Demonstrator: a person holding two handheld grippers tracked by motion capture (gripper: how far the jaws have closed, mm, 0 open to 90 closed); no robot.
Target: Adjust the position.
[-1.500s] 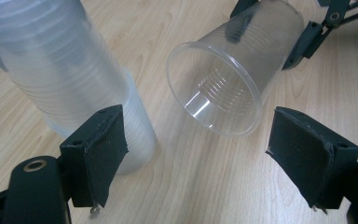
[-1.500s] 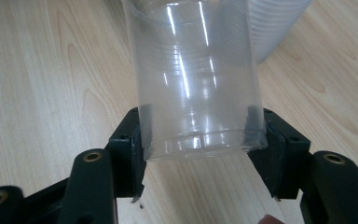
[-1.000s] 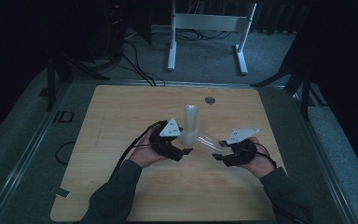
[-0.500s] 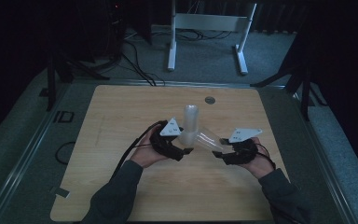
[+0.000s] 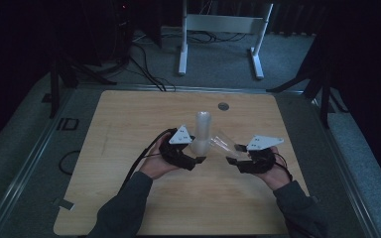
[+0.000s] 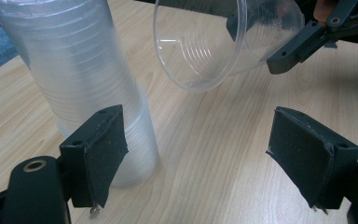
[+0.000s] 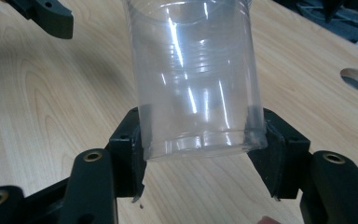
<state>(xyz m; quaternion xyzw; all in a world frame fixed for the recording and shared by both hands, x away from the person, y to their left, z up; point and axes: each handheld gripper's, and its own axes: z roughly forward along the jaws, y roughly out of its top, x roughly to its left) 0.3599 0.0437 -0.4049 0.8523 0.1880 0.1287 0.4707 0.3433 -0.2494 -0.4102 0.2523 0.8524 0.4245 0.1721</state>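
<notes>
The right gripper (image 5: 239, 159) pinches one clear cup (image 7: 198, 79) by its bottom, tipped toward ten o'clock, off the stack (image 5: 201, 132). The left gripper (image 6: 214, 154) has just closed a little, jaws spread beside the stack, gripping nothing. The cup looks free now.

1. A light wooden table (image 5: 129, 119) lies at the frame's centre, with a round hole (image 5: 222, 106) near its far edge.
2. Grey carpet (image 5: 218, 62) surrounds it.
3. A white metal stand (image 5: 218, 22) rises at upper centre.
4. Black cables (image 5: 144, 59) trail at upper left; the room is dim.
</notes>
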